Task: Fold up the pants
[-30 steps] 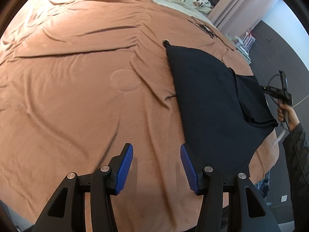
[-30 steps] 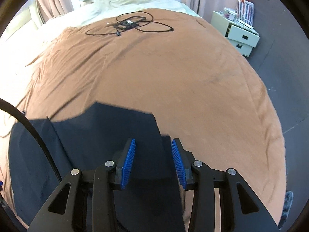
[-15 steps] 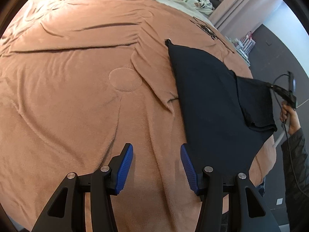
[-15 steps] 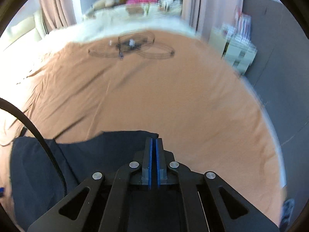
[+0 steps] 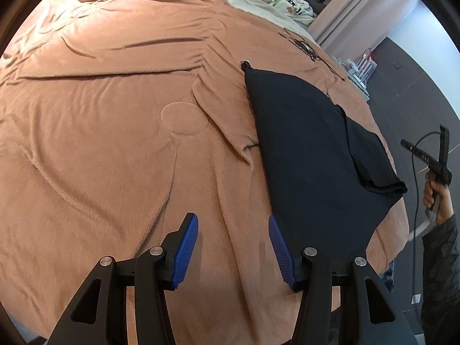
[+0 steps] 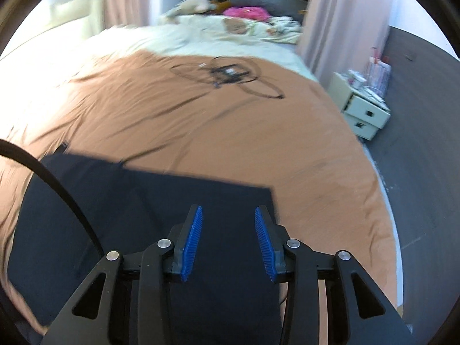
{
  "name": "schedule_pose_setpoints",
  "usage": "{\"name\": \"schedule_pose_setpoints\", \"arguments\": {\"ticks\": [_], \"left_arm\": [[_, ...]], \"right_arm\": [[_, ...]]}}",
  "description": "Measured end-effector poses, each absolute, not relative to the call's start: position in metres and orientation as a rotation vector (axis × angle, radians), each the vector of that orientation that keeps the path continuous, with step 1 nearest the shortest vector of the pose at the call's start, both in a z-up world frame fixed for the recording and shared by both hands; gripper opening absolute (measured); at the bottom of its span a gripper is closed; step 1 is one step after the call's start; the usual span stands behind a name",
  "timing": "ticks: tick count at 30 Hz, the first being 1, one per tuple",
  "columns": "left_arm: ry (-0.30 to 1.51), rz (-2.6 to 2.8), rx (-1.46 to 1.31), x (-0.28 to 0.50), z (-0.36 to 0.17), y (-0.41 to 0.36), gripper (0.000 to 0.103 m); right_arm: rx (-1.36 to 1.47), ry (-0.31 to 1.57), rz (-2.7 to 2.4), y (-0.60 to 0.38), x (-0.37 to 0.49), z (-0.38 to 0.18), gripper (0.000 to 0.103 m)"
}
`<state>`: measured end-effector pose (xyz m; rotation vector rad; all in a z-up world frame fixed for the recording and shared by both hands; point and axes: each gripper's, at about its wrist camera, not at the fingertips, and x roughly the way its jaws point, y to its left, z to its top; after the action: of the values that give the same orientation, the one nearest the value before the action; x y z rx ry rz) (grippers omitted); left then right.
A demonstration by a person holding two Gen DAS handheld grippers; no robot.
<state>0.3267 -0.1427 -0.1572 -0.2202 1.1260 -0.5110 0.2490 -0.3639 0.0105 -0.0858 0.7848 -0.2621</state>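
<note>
Both grippers empty: left gripper (image 5: 231, 247) jaws apart over the bed (image 5: 115, 143); right gripper (image 6: 227, 240) jaws opening above the pants (image 5: 310, 155). Risk: the loose top fold slipping askew.

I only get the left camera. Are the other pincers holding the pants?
Observer: No. The right gripper has nothing between its blue pads, and its jaws are opening above the black pants.
Operator: What's that black squiggle far away on the blanket?
Observer: A loose cable, looped in circles on the brown blanket, apart from the pants.
Operator: What's beside the bed over there?
Observer: A pale little nightstand with two drawers, cluttered on top.
</note>
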Motion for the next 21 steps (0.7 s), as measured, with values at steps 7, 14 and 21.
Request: {"name": "schedule_pose_setpoints", "arguments": {"ticks": [7, 14, 21], "left_arm": [[1.124, -0.513, -0.224, 0.319, -0.154, -0.143, 0.054], [1.121, -0.5, -0.232, 0.316, -0.155, -0.141, 0.054], [1.128, -0.485, -0.259, 0.317, -0.158, -0.136, 0.054]], "right_arm": [[-0.139, 0.818, -0.126, -0.332, 0.21, 0.008, 0.036], [-0.223, 0.876, -0.059, -0.314, 0.192, -0.005, 0.036], [-0.33, 0.911, -0.012, -0.297, 0.19, -0.015, 0.059]]}}
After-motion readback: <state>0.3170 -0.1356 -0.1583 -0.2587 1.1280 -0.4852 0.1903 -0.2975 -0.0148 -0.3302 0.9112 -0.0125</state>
